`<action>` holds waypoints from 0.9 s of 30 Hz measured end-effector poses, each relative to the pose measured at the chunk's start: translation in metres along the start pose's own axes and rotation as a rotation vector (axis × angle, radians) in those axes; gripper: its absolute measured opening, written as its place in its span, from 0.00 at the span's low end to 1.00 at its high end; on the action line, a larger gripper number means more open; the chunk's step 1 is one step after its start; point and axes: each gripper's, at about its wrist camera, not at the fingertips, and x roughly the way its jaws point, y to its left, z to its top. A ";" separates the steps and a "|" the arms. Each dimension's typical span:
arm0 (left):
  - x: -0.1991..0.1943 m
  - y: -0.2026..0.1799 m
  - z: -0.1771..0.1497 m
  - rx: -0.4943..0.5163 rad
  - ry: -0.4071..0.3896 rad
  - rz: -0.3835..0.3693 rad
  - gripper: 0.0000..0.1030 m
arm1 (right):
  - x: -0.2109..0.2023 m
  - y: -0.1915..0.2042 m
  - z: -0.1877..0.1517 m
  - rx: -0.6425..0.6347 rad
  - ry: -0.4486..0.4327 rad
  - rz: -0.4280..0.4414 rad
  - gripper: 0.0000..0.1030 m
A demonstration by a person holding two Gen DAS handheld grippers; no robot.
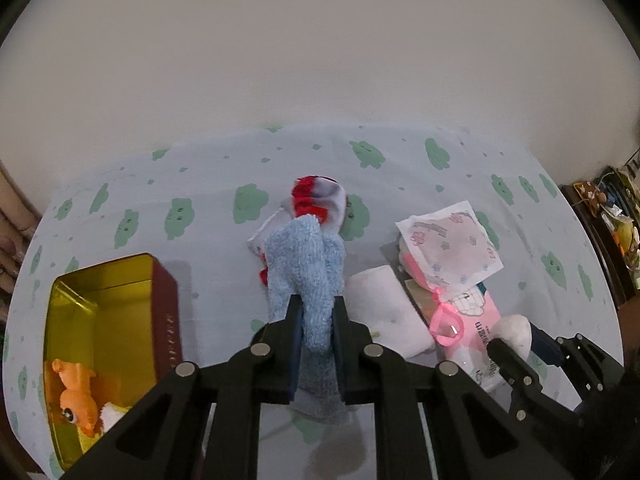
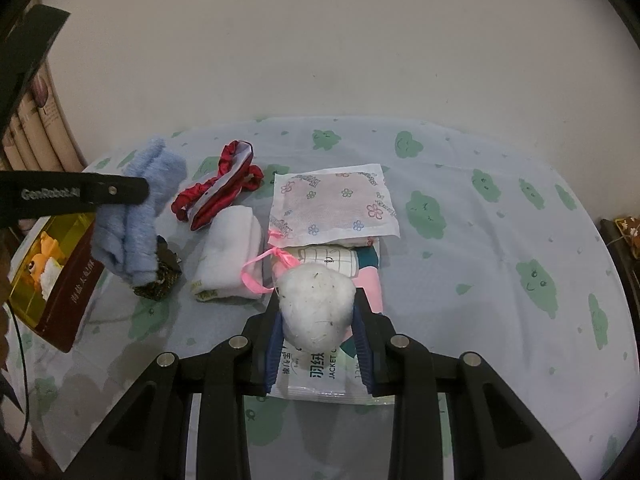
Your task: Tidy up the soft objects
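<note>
My left gripper [image 1: 317, 304] is shut on a fluffy light blue cloth [image 1: 306, 264] and holds it above the table; the cloth also shows in the right wrist view [image 2: 138, 216]. My right gripper [image 2: 316, 300] is shut on a white cotton ball [image 2: 318, 308], just above a wipes packet [image 2: 320, 376]. An open gold tin [image 1: 100, 320] with a dark red outside stands at the left and holds an orange toy [image 1: 78, 400]. A red and white scrunchie [image 2: 220, 192], a folded white cloth [image 2: 230, 256] and a flowered sachet [image 2: 334, 208] lie on the table.
The table wears a pale cloth with green cloud prints [image 2: 500, 240]. A pink ribbon [image 2: 256, 276] lies by the white cloth. A small dark patterned item [image 2: 160, 280] sits under the blue cloth. A plain wall stands behind. Clutter [image 1: 612, 216] is at the far right.
</note>
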 end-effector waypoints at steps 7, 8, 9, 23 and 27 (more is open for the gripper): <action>-0.015 0.014 0.000 -0.024 -0.016 -0.002 0.13 | 0.000 0.002 0.000 -0.014 -0.002 -0.014 0.28; -0.018 0.016 0.000 -0.030 -0.020 -0.005 0.13 | 0.000 0.002 0.000 -0.015 -0.003 -0.015 0.28; -0.020 0.019 0.000 -0.033 -0.022 -0.007 0.13 | 0.000 0.002 0.000 -0.016 -0.004 -0.017 0.28; -0.042 0.074 -0.002 -0.109 -0.043 0.059 0.13 | -0.001 0.003 -0.001 -0.027 -0.010 -0.022 0.28; -0.048 0.098 -0.004 -0.135 -0.050 0.095 0.13 | -0.001 0.004 -0.001 -0.028 -0.010 -0.022 0.28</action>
